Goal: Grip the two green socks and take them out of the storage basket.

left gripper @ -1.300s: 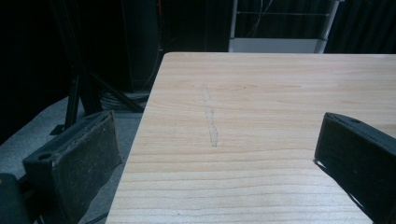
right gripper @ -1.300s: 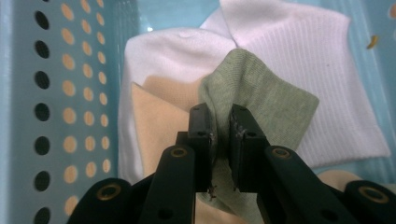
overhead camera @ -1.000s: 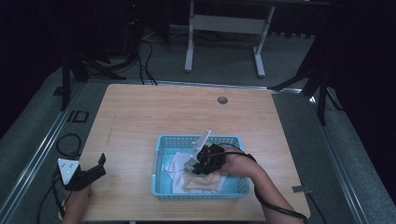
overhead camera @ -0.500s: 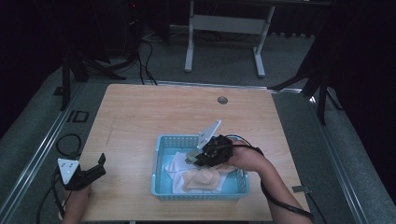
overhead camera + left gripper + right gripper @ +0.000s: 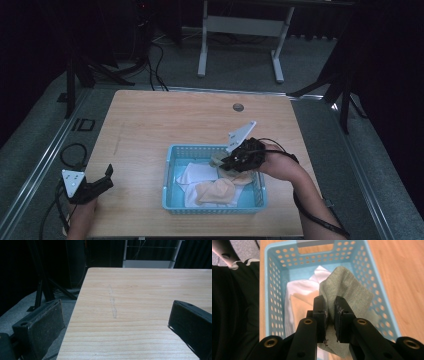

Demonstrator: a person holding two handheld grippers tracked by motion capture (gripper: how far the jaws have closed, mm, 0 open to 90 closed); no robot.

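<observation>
Between the right gripper's (image 5: 329,312) jaws: a fold of grey-green cloth (image 5: 347,290), pinched tight, pads pressing from both sides. Cloth hangs from the grip over the blue basket (image 5: 379,302), its lower edge draping down past the jaws toward the pile

Beneath the claw: white cloth (image 5: 299,287) and a peach-coloured cloth (image 5: 216,191) lying loose in the basket bottom, apart from the held piece as far as I can tell

Change from a second ago, high view: right gripper (image 5: 235,159) was low in the basket, down among the cloths; now it sits higher and nearer the basket's far right corner, with the grey-green cloth (image 5: 219,159) come up with it. Grip held throughout

Reading: pick has taken. One piece separated from the pile, others left behind. Lift looks under way, cloth not yet clear of the basket rim

Left gripper (image 5: 102,181) off to the far side of the table (image 5: 150,125), well apart from the basket, resting at the near left edge, unmoved. Jaws stand wide apart with nothing between them, bare wood ahead (image 5: 130,302)
</observation>
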